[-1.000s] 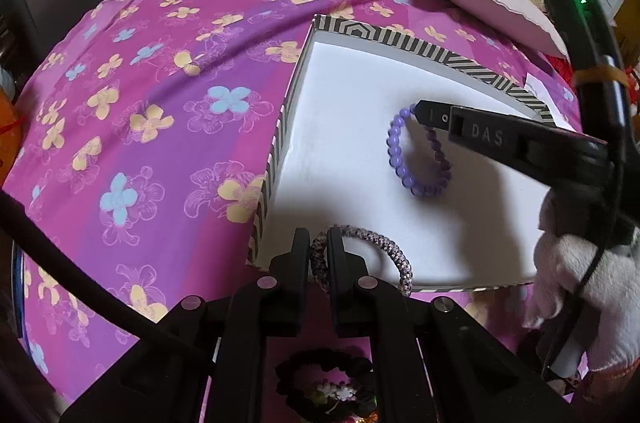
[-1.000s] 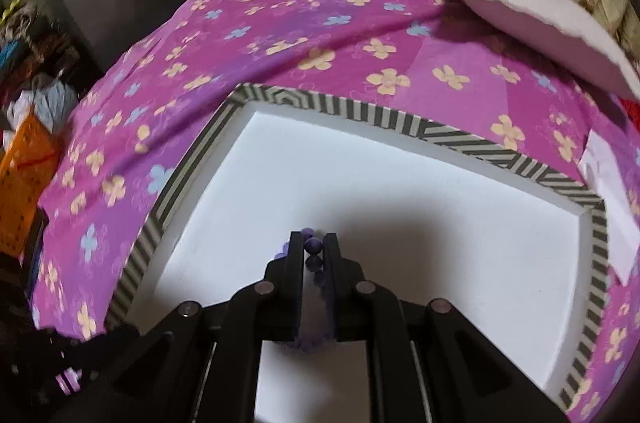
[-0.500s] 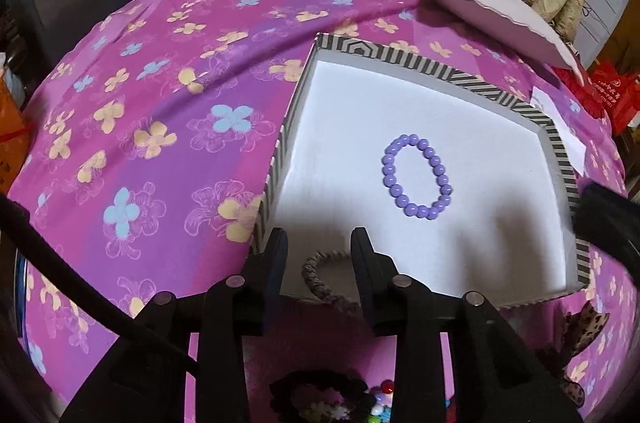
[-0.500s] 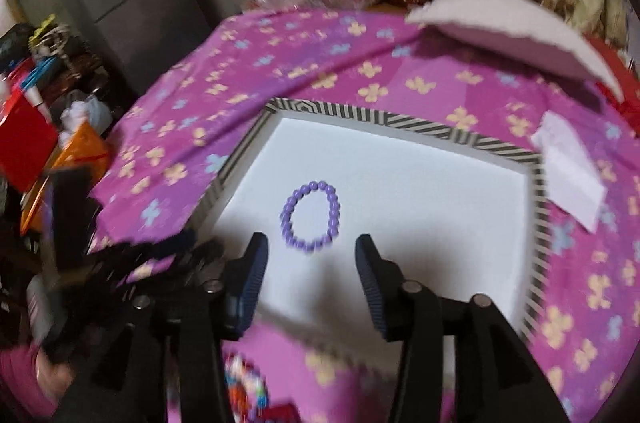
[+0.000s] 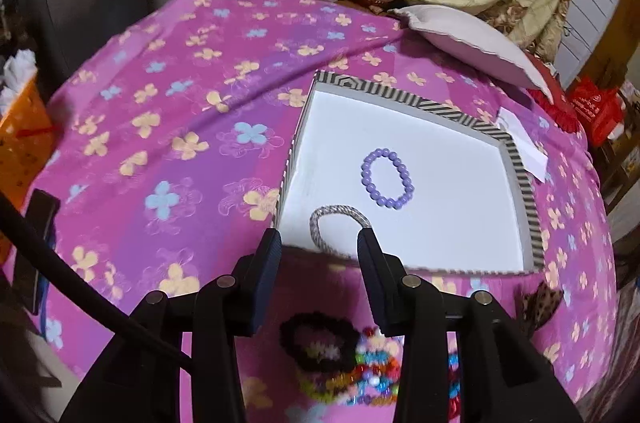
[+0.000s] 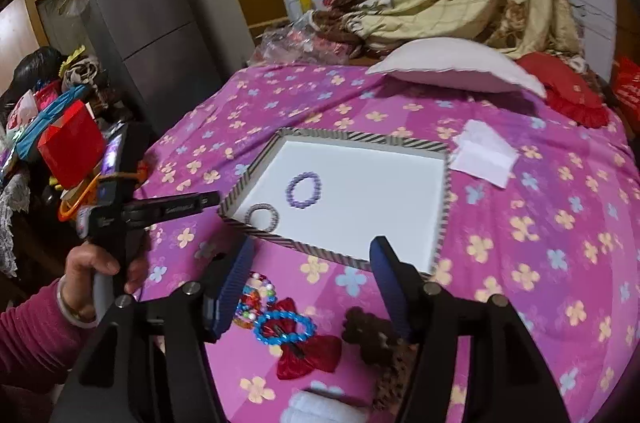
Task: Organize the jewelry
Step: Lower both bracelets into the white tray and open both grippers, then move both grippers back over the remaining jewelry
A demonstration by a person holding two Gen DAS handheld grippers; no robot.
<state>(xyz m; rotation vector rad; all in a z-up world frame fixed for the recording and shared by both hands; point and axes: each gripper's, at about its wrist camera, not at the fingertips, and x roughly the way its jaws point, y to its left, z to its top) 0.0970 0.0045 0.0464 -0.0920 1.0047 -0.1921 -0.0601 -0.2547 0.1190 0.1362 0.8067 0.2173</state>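
Both grippers' jaws have just been opening and stand wide, nothing between them: left gripper [image 5: 319, 237], right gripper [image 6: 310, 249]. The purple beaded bracelet [image 5: 387, 178] and grey braided bracelet [image 5: 339, 229] lie in the striped white-floored tray [image 5: 520, 163], the grey one at its near left corner.

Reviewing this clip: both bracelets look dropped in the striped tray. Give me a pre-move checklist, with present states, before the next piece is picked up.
1. Purple bead bracelet lies flat inside the striped tray: ok.
2. Grey braided bracelet is fully inside the tray, near its front corner: ok.
3. Left hand-held gripper has let go; its jaws have just been opening and grip nothing: ok.
4. Right hand-held gripper is empty, its jaws just opened too: ok.
5. More pieces wait in front of the tray, such as the blue bead bracelet and red bow: ok.
6. Which piece comes next: cannot tell.
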